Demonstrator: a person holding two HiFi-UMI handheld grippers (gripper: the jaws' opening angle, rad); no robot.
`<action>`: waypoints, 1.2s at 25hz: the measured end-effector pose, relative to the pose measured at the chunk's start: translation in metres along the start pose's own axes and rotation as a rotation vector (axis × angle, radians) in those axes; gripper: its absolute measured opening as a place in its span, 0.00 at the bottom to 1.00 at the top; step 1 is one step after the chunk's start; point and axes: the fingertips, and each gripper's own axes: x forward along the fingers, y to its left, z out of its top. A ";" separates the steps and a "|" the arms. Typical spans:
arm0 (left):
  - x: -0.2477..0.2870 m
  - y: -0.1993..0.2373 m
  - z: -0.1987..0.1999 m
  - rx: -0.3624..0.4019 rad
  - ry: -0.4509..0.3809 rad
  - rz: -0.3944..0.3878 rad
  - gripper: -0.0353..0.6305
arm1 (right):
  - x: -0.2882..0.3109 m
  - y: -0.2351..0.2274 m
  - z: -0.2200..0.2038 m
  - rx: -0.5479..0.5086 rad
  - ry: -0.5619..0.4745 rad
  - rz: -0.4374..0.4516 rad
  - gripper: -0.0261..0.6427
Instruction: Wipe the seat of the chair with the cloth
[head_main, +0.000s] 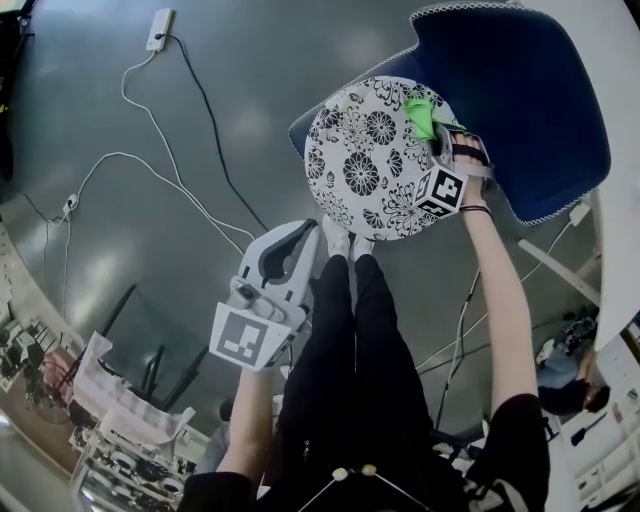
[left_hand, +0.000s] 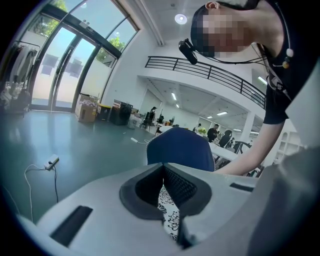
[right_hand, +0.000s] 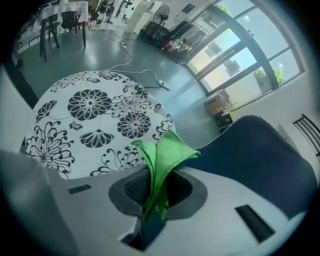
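Observation:
The chair's round seat (head_main: 370, 155) is white with black flower print; its dark blue backrest (head_main: 520, 90) rises behind it. My right gripper (head_main: 432, 128) hovers at the seat's far right edge, shut on a green cloth (head_main: 424, 115). In the right gripper view the folded green cloth (right_hand: 162, 160) sticks up from between the jaws, above the flowered seat (right_hand: 90, 117) and beside the blue backrest (right_hand: 255, 160). My left gripper (head_main: 295, 238) hangs off the seat, near its front edge, shut with nothing in it. In the left gripper view the left gripper (left_hand: 163, 176) points toward the backrest (left_hand: 180, 149).
White cables (head_main: 150, 160) and a power strip (head_main: 159, 28) lie on the grey floor left of the chair. The person's legs and feet (head_main: 345, 240) stand at the seat's front edge. A white table (head_main: 620, 200) stands on the right, shelving clutter (head_main: 60, 380) at lower left.

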 end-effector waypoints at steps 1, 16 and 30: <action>0.000 0.001 0.000 0.001 -0.002 0.001 0.06 | -0.005 0.013 0.001 -0.002 -0.006 0.015 0.12; 0.001 -0.005 -0.001 0.002 -0.005 -0.022 0.06 | -0.106 0.190 0.036 -0.044 -0.148 0.246 0.12; 0.000 -0.005 -0.001 0.025 -0.038 -0.025 0.06 | -0.151 0.221 0.059 0.046 -0.222 0.332 0.12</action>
